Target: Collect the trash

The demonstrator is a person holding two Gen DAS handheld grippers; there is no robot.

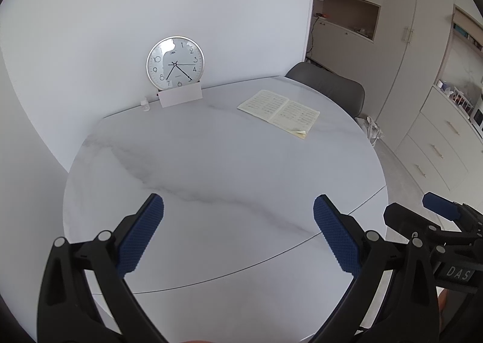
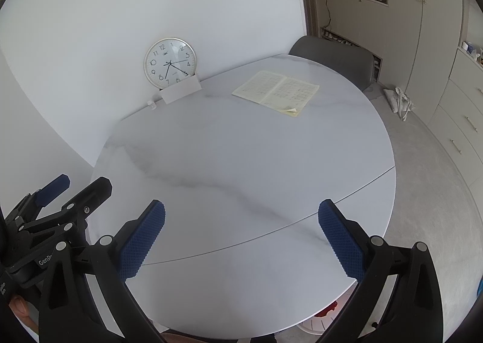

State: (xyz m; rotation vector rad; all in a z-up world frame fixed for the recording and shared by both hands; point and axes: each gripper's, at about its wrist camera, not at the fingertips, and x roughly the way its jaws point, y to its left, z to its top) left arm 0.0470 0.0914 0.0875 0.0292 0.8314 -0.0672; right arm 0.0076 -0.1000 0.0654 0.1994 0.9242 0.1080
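Blue ribbed pads of the left hand-held gripper (image 1: 238,234) stand wide apart, nothing between them; released, hovering over the near edge of the marble tabletop (image 1: 217,161). Right hand-held gripper (image 2: 241,237) likewise spread and empty, just beside the left one, both pointing across the tabletop.

Outward: bare marble through the middle. Far right, an open booklet (image 1: 279,110) of printed sheets lying flat, one corner curled. Far back against the wall, a round clock (image 1: 175,63) propped upright behind a white card (image 1: 180,96); a small clear bottle (image 1: 145,104) just beside the card. Grey chair (image 1: 329,86) behind the far edge.

Trash: none plainly visible on the tabletop. The small bottle is the likeliest candidate, though that is a guess.

Containers: below the near rim, in the right wrist view, a white round vessel (image 2: 314,326) with something red in it, possibly a bin; mostly hidden, cannot confirm.

Step in hand, as judged: search and approach. Best done by keeping the jaws spread, reaching over the booklet's side without dragging it, and closing squarely on the bottle's body so it does not tip against the card.
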